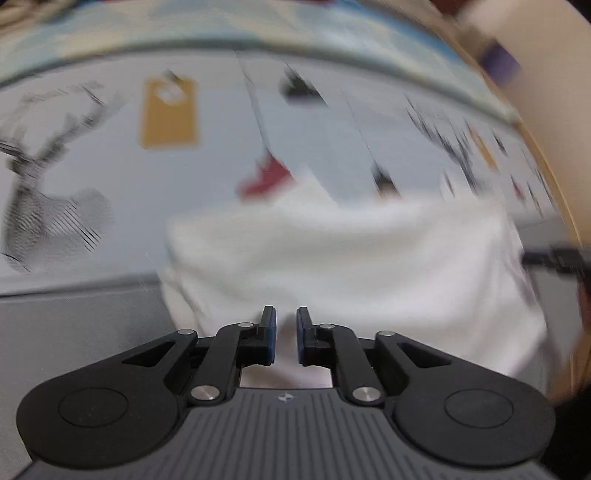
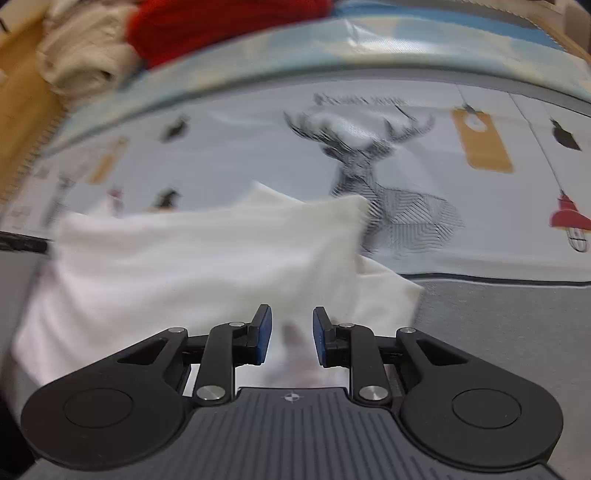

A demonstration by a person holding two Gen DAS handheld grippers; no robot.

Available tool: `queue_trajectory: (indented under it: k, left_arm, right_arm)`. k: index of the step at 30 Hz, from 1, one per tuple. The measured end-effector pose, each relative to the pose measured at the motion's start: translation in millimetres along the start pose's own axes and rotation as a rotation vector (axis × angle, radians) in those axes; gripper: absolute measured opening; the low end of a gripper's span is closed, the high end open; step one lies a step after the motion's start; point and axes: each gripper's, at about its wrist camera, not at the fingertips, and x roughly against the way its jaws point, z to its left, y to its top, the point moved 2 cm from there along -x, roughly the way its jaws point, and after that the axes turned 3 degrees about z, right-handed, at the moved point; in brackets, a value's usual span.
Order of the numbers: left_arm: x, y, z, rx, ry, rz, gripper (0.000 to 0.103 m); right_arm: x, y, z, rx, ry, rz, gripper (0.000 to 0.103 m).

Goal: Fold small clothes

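A white garment (image 1: 332, 251) lies spread on a printed sheet, blurred in both views. In the left wrist view my left gripper (image 1: 286, 326) sits at the garment's near edge. Its blue pads stand a narrow gap apart, with white fabric pinched between them. The right wrist view shows the same garment (image 2: 184, 258) with one corner folded up near the deer print. My right gripper (image 2: 291, 332) hovers over the near edge with its pads (image 2: 264, 332) apart. A wrinkle of fabric lies between them, and neither pad presses on it.
The sheet (image 2: 498, 229) carries a deer drawing, orange tags and red lamps, with a grey band (image 2: 498, 317) in front. A cream garment (image 2: 85, 55) and a red one (image 2: 221, 26) are piled beyond its far left edge. A wooden surface (image 2: 22, 103) lies to the left.
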Motion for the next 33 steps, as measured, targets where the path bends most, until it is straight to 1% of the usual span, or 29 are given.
queue_trajectory:
  k: [1,2,3,4,5,6,7,8,9,10,11,12,13,14,15,16,18,19,20,21,22,23,25,26,27,28,31,33]
  left_arm:
    - [-8,-9,-3,-0.041,0.011,0.064,0.014]
    - [-19,-21,-5,-0.090,0.047,0.145,0.013]
    - [-20,-29,-8,-0.144,0.070,0.160,0.012]
    - [-15,-32,-12,-0.186,0.078,0.140,0.012]
    - [-8,-33,-13,-0.186,0.066,0.122,0.012]
    - [0,-34,-13,-0.169,0.033,0.098,0.012]
    - [5,-37,-13,-0.162,0.001,0.080,0.012]
    - [4,-44,-11,-0.158,-0.025,0.087,0.013]
    - [-2,-54,-9,-0.171,-0.006,0.130,0.013]
    - [-12,-68,-12,-0.237,0.044,0.181,0.012]
    - [-9,-76,-19,-0.316,0.060,0.149,0.013]
    - [-3,-78,-22,-0.352,0.067,0.127,0.013]
    - [2,-78,-19,-0.327,0.060,0.113,0.013]
    - [13,-77,-13,-0.298,0.048,0.069,0.013]
    - [23,-77,-6,-0.291,0.045,0.010,0.013]
    - [39,-77,5,-0.270,0.037,-0.076,0.013]
    - [72,-77,33,-0.191,0.021,-0.228,0.015]
    - [91,-79,53,-0.141,0.030,-0.322,0.020]
    - [111,-82,77,-0.079,0.053,-0.422,0.025]
    - [126,-82,89,-0.024,0.071,-0.492,0.030]
    - [145,-89,118,0.048,0.096,-0.581,0.030]
    - [161,-93,145,0.104,0.130,-0.652,0.030]
    - [187,-115,198,0.216,0.228,-0.776,0.030]
    - [196,-131,231,0.288,0.292,-0.816,0.030]
    - [203,-144,260,0.340,0.347,-0.834,0.030]
    - [207,-160,288,0.391,0.428,-0.852,0.030]
    - [211,-192,346,0.471,0.609,-0.842,0.030]
    - [214,-210,375,0.507,0.668,-0.823,0.030]
  right_arm:
    - [-1,-5,1,0.001,0.021,0.024,0.027]
    - [-7,-10,5,0.019,0.018,0.082,0.027]
    - [-15,-19,10,0.064,-0.027,0.148,0.027]
    - [-21,-27,15,0.126,-0.086,0.189,0.026]
    - [-20,-33,24,0.199,-0.120,0.179,0.026]
    - [-16,-32,29,0.221,-0.130,0.168,0.026]
    - [-12,-31,32,0.198,-0.122,0.155,0.026]
    - [-7,-30,34,0.160,-0.098,0.137,0.026]
    - [-3,-30,34,0.136,-0.079,0.125,0.026]
    - [-4,-33,34,0.124,-0.091,0.137,0.026]
    - [-12,-35,35,0.125,-0.137,0.177,0.026]
    - [-17,-41,37,0.147,-0.179,0.217,0.026]
    - [-18,-46,42,0.181,-0.195,0.223,0.026]
    - [-15,-46,47,0.200,-0.217,0.213,0.026]
    - [-10,-44,49,0.178,-0.234,0.197,0.026]
    - [-1,-40,49,0.140,-0.260,0.158,0.026]
    - [21,-36,51,0.097,-0.318,0.055,0.026]
    - [32,-33,51,0.068,-0.333,0.001,0.027]
    - [46,-30,51,0.027,-0.337,-0.057,0.027]
    - [56,-29,51,-0.004,-0.338,-0.099,0.027]
    - [68,-30,54,-0.028,-0.345,-0.142,0.027]
    - [76,-30,56,-0.038,-0.353,-0.176,0.027]
    - [90,-34,63,-0.040,-0.372,-0.219,0.027]
    - [95,-37,69,-0.032,-0.381,-0.235,0.027]
    - [99,-39,71,-0.022,-0.385,-0.250,0.027]
    - [102,-42,79,-0.011,-0.390,-0.264,0.027]
    - [104,-51,97,0.025,-0.399,-0.294,0.027]
    - [102,-59,108,0.030,-0.392,-0.306,0.027]
